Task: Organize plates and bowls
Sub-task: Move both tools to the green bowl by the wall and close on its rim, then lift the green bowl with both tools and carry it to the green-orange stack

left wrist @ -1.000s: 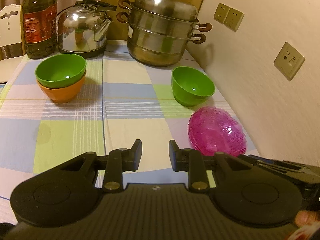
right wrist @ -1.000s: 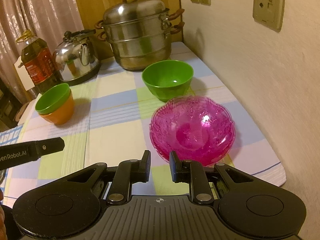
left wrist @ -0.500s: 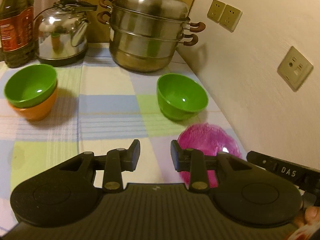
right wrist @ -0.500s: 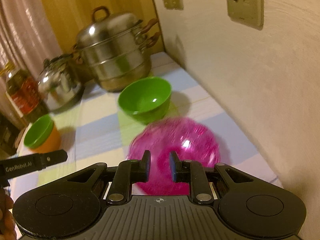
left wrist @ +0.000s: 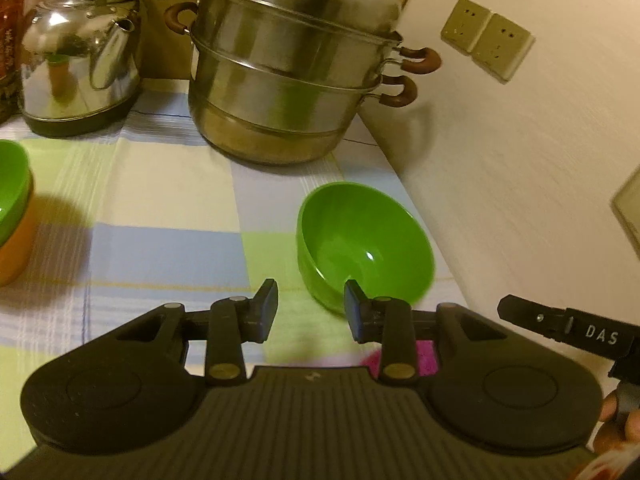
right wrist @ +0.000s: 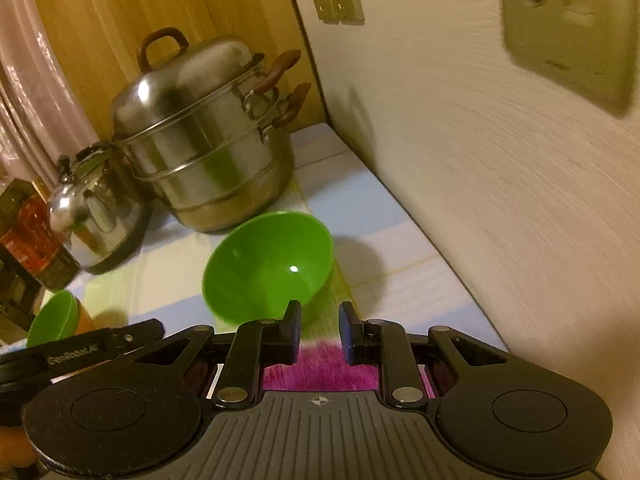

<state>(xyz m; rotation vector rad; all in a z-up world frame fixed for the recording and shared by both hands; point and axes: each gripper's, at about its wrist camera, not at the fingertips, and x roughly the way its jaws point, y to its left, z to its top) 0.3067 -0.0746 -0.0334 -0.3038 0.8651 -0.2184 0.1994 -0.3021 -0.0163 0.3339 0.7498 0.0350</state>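
Observation:
A lone green bowl (left wrist: 366, 246) stands on the checked cloth near the wall; it also shows in the right wrist view (right wrist: 268, 268). My left gripper (left wrist: 310, 308) is open and empty, just short of its near rim. My right gripper (right wrist: 319, 330) is open and empty, low over the pink glass plate (right wrist: 320, 370), of which only a strip shows between its fingers. A sliver of the pink plate (left wrist: 424, 354) shows under the left gripper. A green bowl nested in an orange bowl (left wrist: 14, 224) sits at the far left, also in the right wrist view (right wrist: 56, 320).
A stacked steel steamer pot (left wrist: 288, 68) and a steel kettle (left wrist: 80, 64) stand at the back. An oil bottle (right wrist: 28, 236) is at the left. The wall (left wrist: 520, 160) with sockets runs close along the right side of the table.
Both grippers have moved forward and lower toward the lone green bowl. The pink plate has slid mostly out of sight beneath them. Both stay open.

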